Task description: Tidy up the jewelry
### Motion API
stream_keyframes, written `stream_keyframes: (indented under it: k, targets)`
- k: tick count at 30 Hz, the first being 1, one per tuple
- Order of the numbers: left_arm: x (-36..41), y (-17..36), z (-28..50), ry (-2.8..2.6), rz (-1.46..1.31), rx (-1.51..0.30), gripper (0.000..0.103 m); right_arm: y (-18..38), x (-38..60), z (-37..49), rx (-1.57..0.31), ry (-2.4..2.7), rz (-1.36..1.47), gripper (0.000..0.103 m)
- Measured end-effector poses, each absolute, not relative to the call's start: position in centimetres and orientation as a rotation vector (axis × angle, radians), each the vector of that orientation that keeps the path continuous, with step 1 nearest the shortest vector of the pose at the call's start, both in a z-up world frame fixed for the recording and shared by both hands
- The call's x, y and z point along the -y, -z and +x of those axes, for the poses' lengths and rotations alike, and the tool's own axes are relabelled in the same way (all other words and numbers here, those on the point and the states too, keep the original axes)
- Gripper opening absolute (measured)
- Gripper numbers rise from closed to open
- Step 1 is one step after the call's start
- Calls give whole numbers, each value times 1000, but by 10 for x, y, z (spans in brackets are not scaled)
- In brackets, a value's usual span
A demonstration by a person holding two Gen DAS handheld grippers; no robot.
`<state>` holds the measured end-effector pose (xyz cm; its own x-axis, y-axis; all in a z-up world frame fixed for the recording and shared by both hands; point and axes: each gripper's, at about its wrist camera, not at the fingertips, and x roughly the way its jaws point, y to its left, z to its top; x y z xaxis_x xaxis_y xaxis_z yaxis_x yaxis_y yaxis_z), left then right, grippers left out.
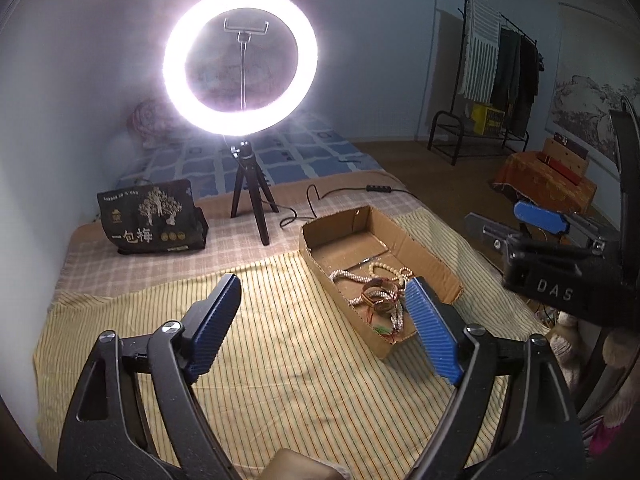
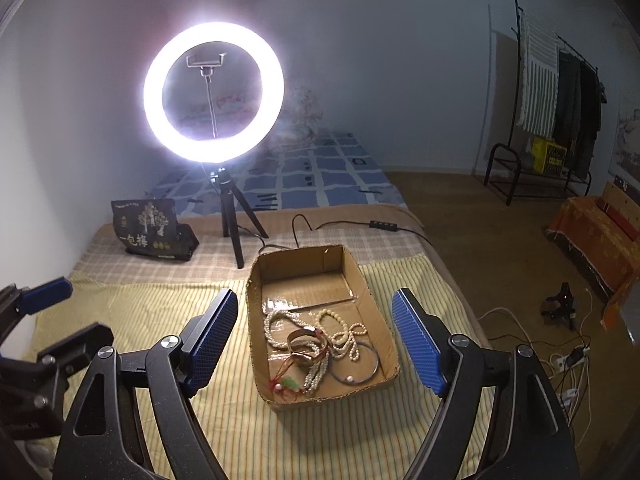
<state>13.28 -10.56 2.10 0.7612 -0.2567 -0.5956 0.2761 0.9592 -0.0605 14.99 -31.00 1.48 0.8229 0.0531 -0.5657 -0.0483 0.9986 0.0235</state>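
An open cardboard box [image 2: 256, 320] [image 1: 432, 256] lies on the striped bed cover. In it lie pearl necklaces [image 2: 276, 330] [image 1: 352, 278], gold bangles [image 2: 306, 346] [image 1: 378, 290], a cream bead string [image 2: 344, 330], a thin dark bangle [image 2: 370, 366] and a red cord with a green piece [image 2: 286, 384]. My left gripper [image 1: 324, 296] is open and empty above the cover, left of the box. My right gripper [image 2: 316, 312] is open and empty, hovering over the box. The right gripper also shows in the left wrist view [image 1: 540, 220].
A lit ring light on a tripod [image 2: 214, 92] [image 1: 240, 60] stands behind the box, its cable [image 2: 384, 226] trailing right. A dark printed bag [image 2: 150, 228] [image 1: 150, 216] leans at the back left. Cables and a power strip [image 2: 568, 360] lie on the floor to the right.
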Motion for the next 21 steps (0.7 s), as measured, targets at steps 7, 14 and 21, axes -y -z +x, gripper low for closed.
stream_keyframes:
  k: [7, 14, 21]
  targets:
    - [105, -28, 124, 281, 58, -595, 99, -14, 308, 146, -585, -54, -10, 80]
    - [101, -34, 116, 257, 64, -562, 102, -20, 305, 137, -558, -57, -13, 80]
    - [98, -40, 111, 251, 46, -546, 103, -17, 301, 138, -565, -55, -26, 80]
